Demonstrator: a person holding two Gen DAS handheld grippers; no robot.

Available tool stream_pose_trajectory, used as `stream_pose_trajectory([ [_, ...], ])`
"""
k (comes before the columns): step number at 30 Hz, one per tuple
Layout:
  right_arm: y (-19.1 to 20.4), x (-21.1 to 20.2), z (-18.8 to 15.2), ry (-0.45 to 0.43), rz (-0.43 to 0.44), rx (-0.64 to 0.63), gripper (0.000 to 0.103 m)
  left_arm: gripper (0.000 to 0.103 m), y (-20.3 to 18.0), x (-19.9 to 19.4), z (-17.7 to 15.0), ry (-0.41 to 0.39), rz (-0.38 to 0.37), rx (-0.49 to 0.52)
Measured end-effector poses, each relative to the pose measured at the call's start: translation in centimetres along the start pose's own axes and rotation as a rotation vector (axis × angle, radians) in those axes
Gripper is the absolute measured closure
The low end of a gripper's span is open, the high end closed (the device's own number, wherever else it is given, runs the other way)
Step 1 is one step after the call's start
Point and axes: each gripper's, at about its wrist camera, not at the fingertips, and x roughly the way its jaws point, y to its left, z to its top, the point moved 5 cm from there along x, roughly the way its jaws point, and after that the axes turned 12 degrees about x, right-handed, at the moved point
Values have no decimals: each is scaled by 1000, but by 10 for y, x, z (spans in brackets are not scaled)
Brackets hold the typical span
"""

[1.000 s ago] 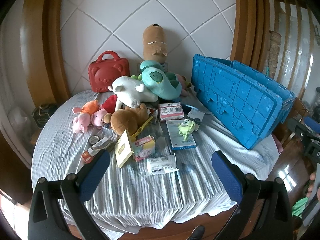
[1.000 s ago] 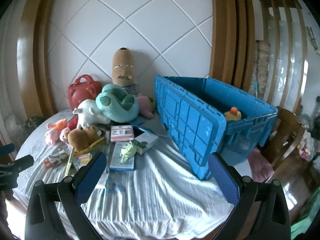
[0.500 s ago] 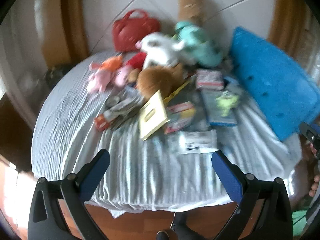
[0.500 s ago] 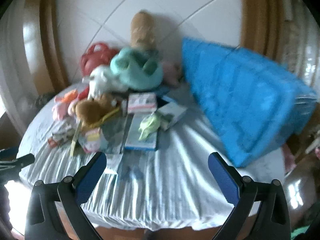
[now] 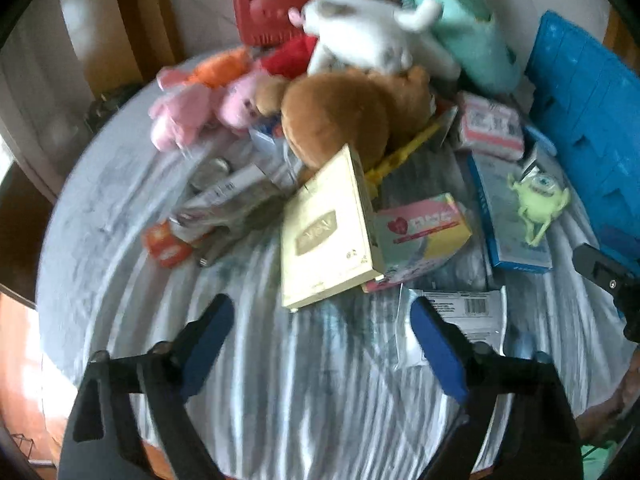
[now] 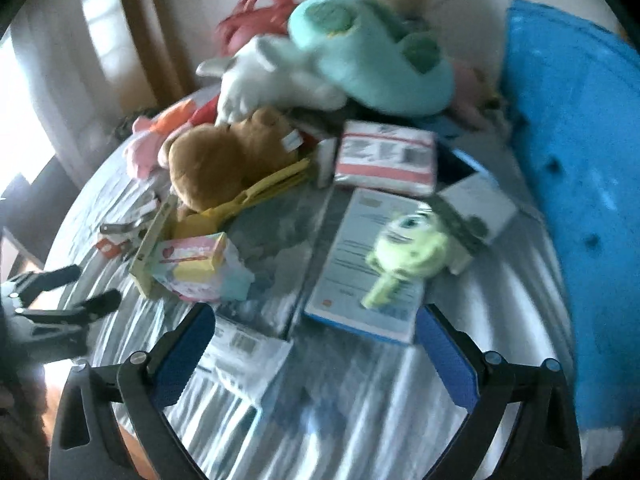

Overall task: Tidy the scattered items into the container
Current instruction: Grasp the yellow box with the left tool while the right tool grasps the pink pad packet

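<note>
1. Both my grippers have dropped in close over the desk [image 5: 120, 240] since a second ago; the wall and the far plush that filled the views are gone, and the clutter now fills them. I read this as the reach for the first pickups, nothing yet gathered.
2. My left gripper [image 5: 320, 344] is closing, still fairly wide, with only striped cloth between its fingers. Nothing held.
3. The cream box [image 5: 326, 232] leans just ahead of it, its lower edge near the fingertips; the white barcode packet [image 5: 460, 312] lies under the right finger.
4. My right gripper [image 6: 316, 356] is also narrowing from full width, jaws empty.
5. The blue flat box [image 6: 360, 264] with the green one-eyed toy [image 6: 408, 248] on top sits just beyond its fingertips, slightly right of centre.
6. The blue container [image 6: 580, 160] stands at the right edge of the desk, well apart from both grippers; its inside is hidden from here.
7. The brown plush [image 5: 344, 116] and the pile behind it wait further back.
</note>
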Motion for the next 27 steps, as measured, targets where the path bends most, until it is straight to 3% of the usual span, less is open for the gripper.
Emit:
stream_pose_trajectory([
  [2, 5, 15, 0, 32, 15, -17, 19, 35, -1, 15, 4, 23, 13, 3],
  [3, 7, 19, 0, 43, 19, -22, 19, 45, 0, 21, 5, 36, 29, 9],
  [6, 17, 34, 0, 76, 41, -46, 21, 62, 10, 33, 8, 59, 55, 5],
  [8, 24, 42, 1, 93, 53, -57, 29, 67, 22, 34, 8, 60, 68, -8],
  [13, 55, 58, 5, 112, 74, -80, 30, 67, 51, 33, 17, 41, 80, -8],
  [15, 66, 64, 6, 119, 77, -78, 23, 67, 58, 35, 21, 35, 72, -4],
  [17, 76, 72, 5, 127, 66, -85, 7, 67, 60, 38, 26, 27, 53, 9],
  [20, 87, 83, 1, 133, 48, -74, 0, 67, 63, 43, 32, 19, 26, 37],
  [27, 106, 98, -4, 116, 54, -37, 0, 67, 62, 56, 39, 21, -23, 122],
])
